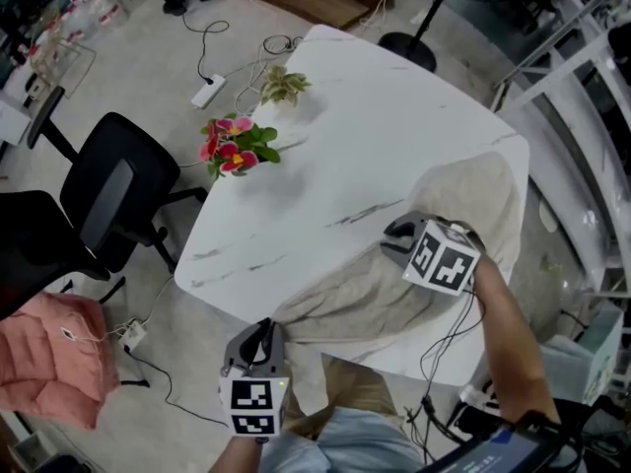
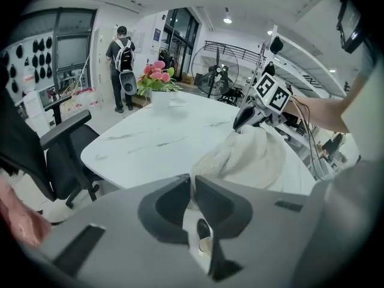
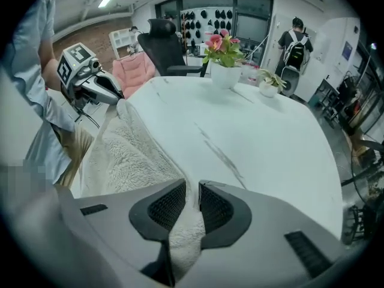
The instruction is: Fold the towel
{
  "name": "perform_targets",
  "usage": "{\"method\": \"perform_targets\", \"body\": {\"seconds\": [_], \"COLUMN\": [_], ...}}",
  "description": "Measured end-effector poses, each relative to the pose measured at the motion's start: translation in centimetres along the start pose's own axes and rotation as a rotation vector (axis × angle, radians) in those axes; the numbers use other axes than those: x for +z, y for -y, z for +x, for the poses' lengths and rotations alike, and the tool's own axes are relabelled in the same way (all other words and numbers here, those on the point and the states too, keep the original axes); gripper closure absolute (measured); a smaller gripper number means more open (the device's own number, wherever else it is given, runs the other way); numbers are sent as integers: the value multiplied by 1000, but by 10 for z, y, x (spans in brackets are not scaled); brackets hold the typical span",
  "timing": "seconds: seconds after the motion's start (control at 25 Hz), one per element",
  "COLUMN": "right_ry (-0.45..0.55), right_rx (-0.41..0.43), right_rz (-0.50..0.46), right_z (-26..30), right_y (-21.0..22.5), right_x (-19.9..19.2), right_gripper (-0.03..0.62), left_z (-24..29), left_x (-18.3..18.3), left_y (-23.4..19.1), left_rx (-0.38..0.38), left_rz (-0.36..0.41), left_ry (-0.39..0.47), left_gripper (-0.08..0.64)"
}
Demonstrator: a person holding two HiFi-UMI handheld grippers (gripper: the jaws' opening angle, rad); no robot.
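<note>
White marble-patterned table (image 1: 335, 136) stands in the middle of an office floor. On its near side the right gripper (image 1: 396, 236) points steeply down, its jaws nearly together and pinching a fold of the cream, fleecy towel (image 1: 365, 289) between the ribbed pads. The left gripper (image 1: 258, 338) sits at the near table edge, its jaws almost closed on a thin strip of the towel's edge. Between the two grippers the towel lies rumpled on the table, part of it hanging over the near edge. Farther across the table stand a pot of pink flowers (image 1: 234, 147) and a small leafy plant (image 1: 284, 85). A black office chair (image 1: 113, 190) stands beside the table.
</note>
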State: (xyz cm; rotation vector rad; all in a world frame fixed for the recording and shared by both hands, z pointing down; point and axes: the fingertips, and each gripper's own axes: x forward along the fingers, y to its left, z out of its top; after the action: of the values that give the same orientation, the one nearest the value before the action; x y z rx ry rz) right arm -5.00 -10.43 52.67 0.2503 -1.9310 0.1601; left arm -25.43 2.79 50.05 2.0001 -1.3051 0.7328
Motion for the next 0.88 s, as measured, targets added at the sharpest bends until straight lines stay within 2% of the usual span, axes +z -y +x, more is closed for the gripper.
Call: {"method": "perform_targets", "body": {"seconds": [0.2, 0.32, 0.44, 0.56, 0.64, 0.72, 0.88], "right_ry": [-80, -121, -157, -122, -45, 37, 164], "right_rx": [63, 64, 91, 99, 50, -36, -212], "right_rz": [-7, 3, -23, -31, -22, -45, -174], "right_z": [3, 4, 5, 4, -5, -15, -34], "right_y": [-6, -5, -9, -6, 7, 26, 59], "right_x": [-1, -2, -4, 5, 20, 41, 93], "right_gripper": [536, 514, 552, 566, 568, 568, 567], "left_z": [0, -1, -1, -3, -4, -5, -9], "left_x": [1, 1, 2, 3, 7, 12, 24], "left_y": [-2, -1, -3, -5, -7, -10, -16], "left_rx": [8, 4, 6, 11, 13, 19, 32], "left_rz": [-22, -28, -33, -44, -47, -52, -67], "left_ry": [12, 18, 25, 31, 43, 58, 93], "left_gripper": [529, 529, 529, 529, 529, 529, 529]}}
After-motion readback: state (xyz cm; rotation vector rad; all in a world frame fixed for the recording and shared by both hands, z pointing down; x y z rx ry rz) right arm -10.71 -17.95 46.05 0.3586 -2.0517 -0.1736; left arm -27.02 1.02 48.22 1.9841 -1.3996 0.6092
